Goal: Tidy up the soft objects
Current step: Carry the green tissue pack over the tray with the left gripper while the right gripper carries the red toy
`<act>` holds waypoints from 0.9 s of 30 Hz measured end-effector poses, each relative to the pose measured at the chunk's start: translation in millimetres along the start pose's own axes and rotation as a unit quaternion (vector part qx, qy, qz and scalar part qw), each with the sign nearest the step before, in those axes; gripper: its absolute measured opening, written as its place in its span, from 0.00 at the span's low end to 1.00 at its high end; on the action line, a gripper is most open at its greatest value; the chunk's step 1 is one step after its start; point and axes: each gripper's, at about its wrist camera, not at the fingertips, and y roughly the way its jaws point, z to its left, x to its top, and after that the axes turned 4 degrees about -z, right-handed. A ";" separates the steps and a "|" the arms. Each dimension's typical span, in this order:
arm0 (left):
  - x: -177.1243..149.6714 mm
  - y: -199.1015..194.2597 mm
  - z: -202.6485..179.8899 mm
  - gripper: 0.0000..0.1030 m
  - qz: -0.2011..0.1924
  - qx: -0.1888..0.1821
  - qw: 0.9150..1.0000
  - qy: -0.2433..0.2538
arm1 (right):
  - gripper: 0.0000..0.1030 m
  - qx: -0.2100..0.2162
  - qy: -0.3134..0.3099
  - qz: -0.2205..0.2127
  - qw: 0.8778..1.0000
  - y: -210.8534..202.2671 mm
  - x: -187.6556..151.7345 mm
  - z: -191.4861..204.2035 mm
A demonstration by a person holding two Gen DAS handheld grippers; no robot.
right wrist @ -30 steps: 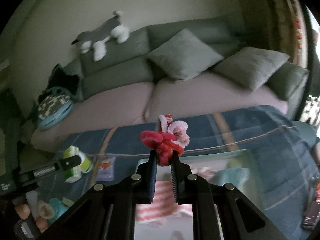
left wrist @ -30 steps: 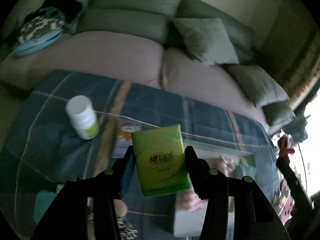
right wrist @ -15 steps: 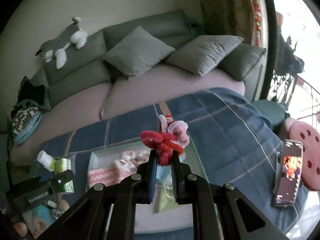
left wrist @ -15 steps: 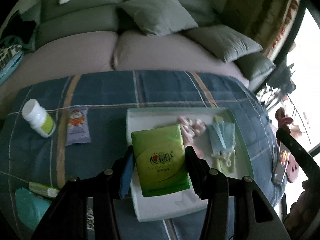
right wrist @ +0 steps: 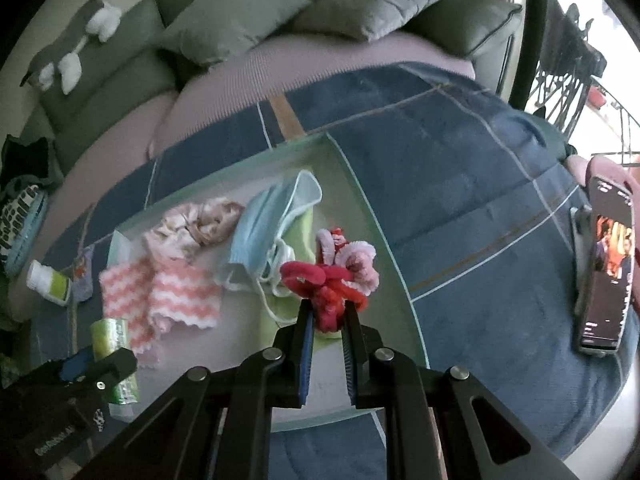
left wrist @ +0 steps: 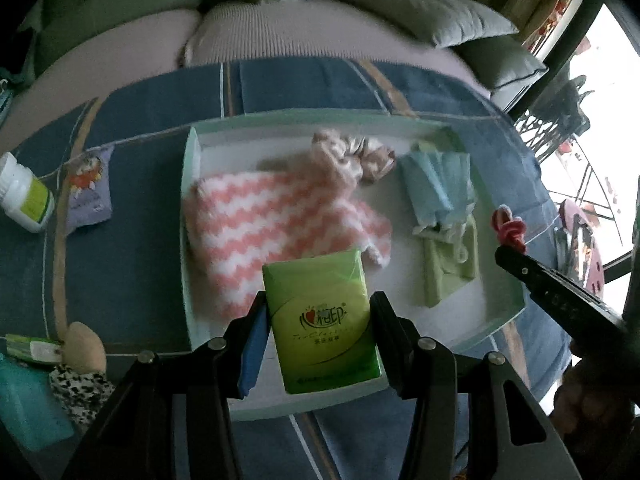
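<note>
- Green and glossy, the tissue pack is sitting upright between your left tongs, which are clamping it by its two narrow sides so that its printed face is looking back at the camera and its lower end is free to go down first.
- You are holding it above the near edge of the pale tray, just this side of the pink-and-white zigzag cloth; that looks like the only bare strip on this side, so the pack is probably being aimed there.
- Your right tongs are pinching the red and pink hair ties in a narrow grip, with the loops bunching out above the tips. A tight squeeze suits something this springy, since a looser hold would likely let it slip.
- Those ties are hanging over the right part of the tray, just in front of the blue face mask and the light green cloth under it, which suggests a drop beside the small soft items.
- Beyond the left tongs, the scrunchie is lying at the far side of the tray.
- Left of the tray, the white bottle and the purple sachet are lying on the blue plaid cover, presumably because they are not soft goods.
- Right of the right tongs, a phone is resting well clear of the tray.
</note>
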 end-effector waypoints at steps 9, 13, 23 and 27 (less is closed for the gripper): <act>-10.7 37.9 3.2 0.50 0.052 0.016 0.999 -0.001 | 0.14 -0.013 0.008 0.044 0.999 25.6 -5.8 -5.3; -12.2 41.0 -1.4 0.50 0.053 0.024 0.998 0.010 | 0.14 -0.013 0.014 0.055 0.998 32.1 -8.9 -10.2; -8.5 40.0 -9.5 0.62 0.054 0.025 0.998 0.019 | 0.17 -0.026 0.015 0.056 0.998 32.5 -3.2 -9.7; -3.8 35.8 -22.5 0.65 0.044 0.029 0.998 0.032 | 0.17 -0.030 0.023 0.044 0.998 24.0 2.0 -13.2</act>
